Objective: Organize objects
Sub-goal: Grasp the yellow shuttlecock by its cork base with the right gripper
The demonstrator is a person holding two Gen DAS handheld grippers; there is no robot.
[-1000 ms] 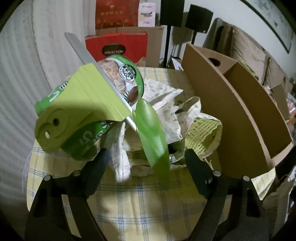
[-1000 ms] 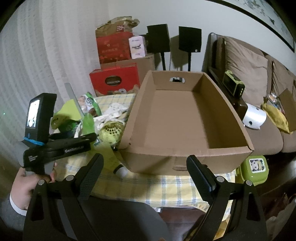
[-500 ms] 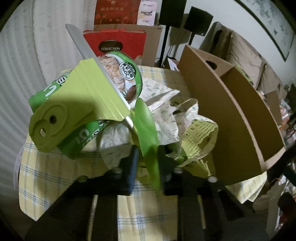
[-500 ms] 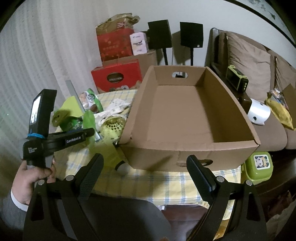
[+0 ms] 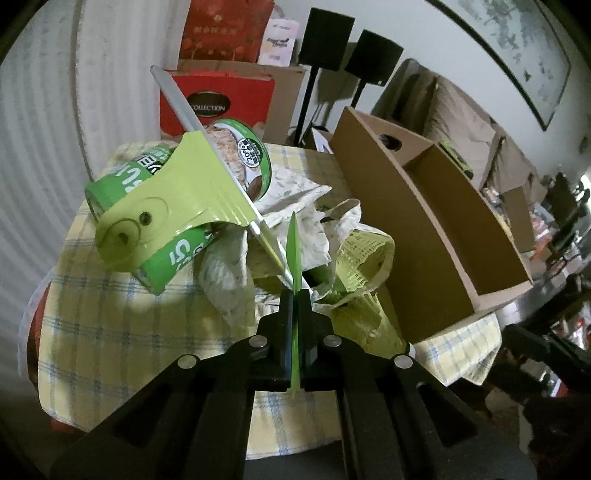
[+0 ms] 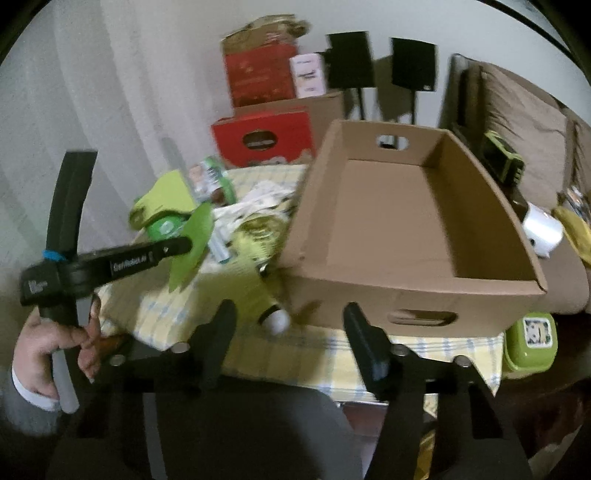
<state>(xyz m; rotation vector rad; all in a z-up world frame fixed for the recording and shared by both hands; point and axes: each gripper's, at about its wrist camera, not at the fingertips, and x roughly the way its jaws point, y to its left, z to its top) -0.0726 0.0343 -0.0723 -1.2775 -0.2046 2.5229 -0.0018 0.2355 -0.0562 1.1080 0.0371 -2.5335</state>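
Checked yellow tablecloth [image 5: 110, 332] is carrying the clutter beside the cardboard box [image 6: 406, 221]. Your left gripper [image 5: 295, 310] is pinching the green blade-shaped piece [image 5: 294, 258] above the pile, while your right gripper [image 6: 291, 321] is hanging wide apart, holding nothing.

Dim indoor light, no window in view. White ribbed curtain [image 5: 44, 122] covers the left wall; plain pale wall [image 6: 373, 18] behind. Framed picture [image 5: 517, 51] hangs high at right. Two black speakers on stands [image 6: 380, 62] stand against the back wall, beside stacked red and brown cartons [image 6: 266, 96]. Brown sofa with cushions [image 6: 517, 107] runs along the right side. Table carries a yellow checked cloth [image 5: 110, 325].
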